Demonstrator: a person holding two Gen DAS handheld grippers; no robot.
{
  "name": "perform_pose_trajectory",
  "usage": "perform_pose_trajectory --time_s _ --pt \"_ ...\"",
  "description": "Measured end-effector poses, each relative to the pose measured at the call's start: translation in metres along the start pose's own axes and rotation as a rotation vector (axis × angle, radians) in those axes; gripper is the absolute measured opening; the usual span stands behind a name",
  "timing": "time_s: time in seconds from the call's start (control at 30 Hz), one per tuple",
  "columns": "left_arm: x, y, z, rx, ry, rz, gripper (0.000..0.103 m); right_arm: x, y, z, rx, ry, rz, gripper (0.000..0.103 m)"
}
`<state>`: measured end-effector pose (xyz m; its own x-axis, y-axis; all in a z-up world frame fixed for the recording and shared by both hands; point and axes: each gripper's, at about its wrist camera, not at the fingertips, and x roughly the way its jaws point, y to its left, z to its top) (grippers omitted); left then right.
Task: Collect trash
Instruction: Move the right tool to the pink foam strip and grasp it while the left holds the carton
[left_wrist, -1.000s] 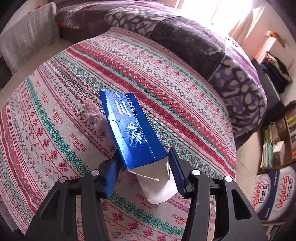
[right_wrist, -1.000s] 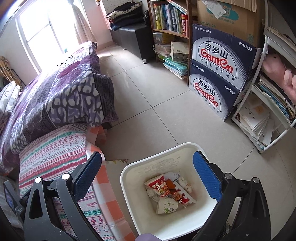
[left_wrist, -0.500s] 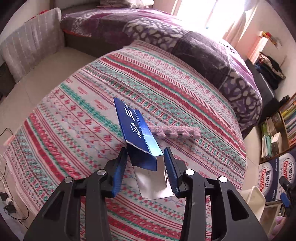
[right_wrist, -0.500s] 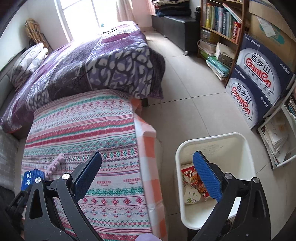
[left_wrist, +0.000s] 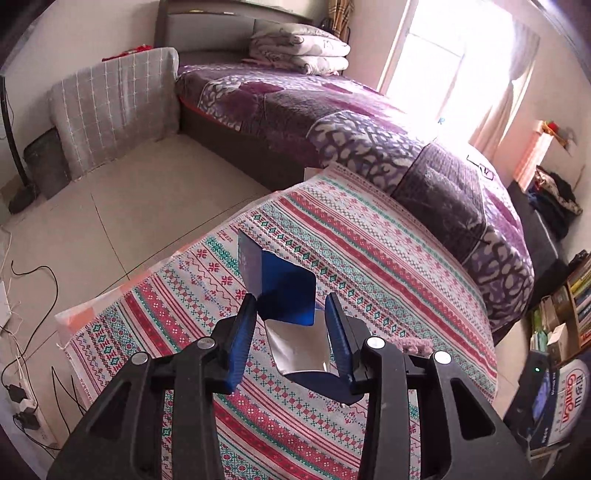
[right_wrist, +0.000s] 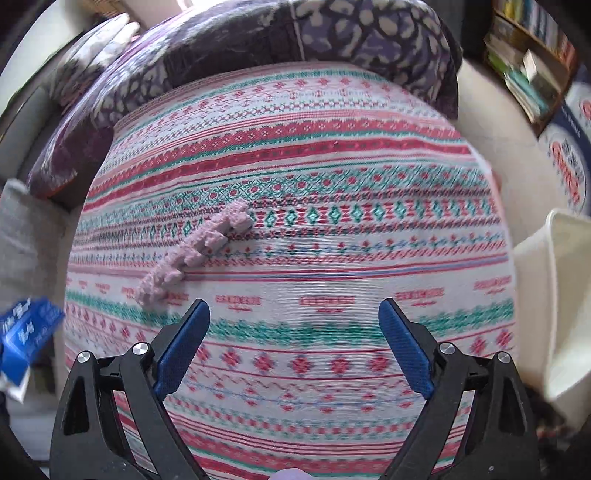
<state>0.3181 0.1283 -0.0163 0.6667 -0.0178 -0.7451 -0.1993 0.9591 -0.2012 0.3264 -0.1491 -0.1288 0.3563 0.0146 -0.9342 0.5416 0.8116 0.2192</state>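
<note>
Left wrist view: one blue carton (left_wrist: 286, 295), flattened, with a silvery inner flap, is seen clamped between the pads of the left tool (left_wrist: 290, 321). The jaws are closing on it. The carton is held clear above the patterned cloth (left_wrist: 369, 258) of the counter. Its printed face is turned away; lettering cannot be read here. One pink knitted strip (left_wrist: 415, 345) is mostly hidden behind the right-hand finger of that tool; only a short end shows. At the far right edge one printed cardboard box (left_wrist: 569, 391) is cut off by the frame, and a dark device with a green light in front of it is too dim to identify. Shelf contents at the right are too small to count.

Right wrist view (motion-blurred throughout): at the left edge the same blue carton (right_wrist: 26, 332) is seen, cropped by the frame, off the edge of the cloth. The pink knitted strip (right_wrist: 195, 251) lies whole on the cloth, one piece, diagonal, up and left of the left finger, not touching it. The right tool (right_wrist: 294, 341) is spread wide over bare cloth with nothing between the pads; its jaws are closing slightly. One white bin (right_wrist: 554, 295) is cut off at the right edge; its inside is not visible. Books on the shelf at upper right are blurred beyond counting.
</note>
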Motion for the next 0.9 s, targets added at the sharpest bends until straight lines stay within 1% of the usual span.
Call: perform_pose_trajectory --time_s 0.07,0.13,0.3,0.37,0.43,0.47,0.5,0.53,0.57,0.6,0.63,0.7,0.77,0.8,0.9 --pt "-0.007 0.005 0.004 -0.008 -0.021 -0.003 0.039 0.010 0.018 0.006 0.119 -0.025 0.000 0.089" --pt "-0.014 0.011 0.008 -0.014 -0.043 -0.004 0.039 0.020 0.037 0.011 0.145 -0.033 -0.035 0.089" --pt "-0.025 0.030 0.019 -0.056 -0.068 -0.006 0.039 0.045 0.078 0.015 0.090 -0.052 -0.143 0.089" --pt "-0.028 0.036 0.022 -0.074 -0.070 -0.018 0.039 0.056 0.092 0.010 0.041 -0.034 -0.171 0.089" --pt "-0.029 0.041 0.024 -0.087 -0.068 -0.029 0.039 0.063 0.097 0.004 -0.002 -0.014 -0.173 0.087" --pt "-0.029 0.041 0.025 -0.088 -0.066 -0.031 0.039 0.065 0.101 -0.001 -0.023 -0.019 -0.168 0.084" --pt "-0.029 0.043 0.025 -0.087 -0.063 -0.034 0.039 0.063 0.103 -0.006 -0.044 -0.048 -0.162 0.081" --pt "-0.028 0.044 0.025 -0.087 -0.058 -0.038 0.039 0.062 0.105 -0.010 -0.066 -0.060 -0.146 0.077" --pt "-0.028 0.044 0.025 -0.088 -0.053 -0.043 0.039 0.058 0.107 -0.014 -0.107 -0.068 -0.121 0.067" --pt "-0.027 0.045 0.025 -0.092 -0.049 -0.047 0.039 0.055 0.108 -0.016 -0.137 -0.067 -0.096 0.051" --pt "-0.026 0.046 0.025 -0.096 -0.045 -0.052 0.039 0.052 0.110 -0.020 -0.173 -0.056 -0.064 0.033" --pt "-0.026 0.047 0.025 -0.102 -0.042 -0.055 0.039 0.046 0.107 -0.026 -0.218 -0.013 -0.019 0.012" --pt "-0.026 0.048 0.025 -0.107 -0.039 -0.060 0.039 0.044 0.107 -0.029 -0.229 0.012 -0.009 0.003" --pt "-0.026 0.048 0.024 -0.108 -0.037 -0.063 0.039 0.042 0.102 -0.031 -0.225 0.015 -0.004 0.000" --pt "-0.028 0.047 0.023 -0.107 -0.036 -0.071 0.039 0.032 0.089 -0.033 -0.203 -0.020 -0.012 0.001"
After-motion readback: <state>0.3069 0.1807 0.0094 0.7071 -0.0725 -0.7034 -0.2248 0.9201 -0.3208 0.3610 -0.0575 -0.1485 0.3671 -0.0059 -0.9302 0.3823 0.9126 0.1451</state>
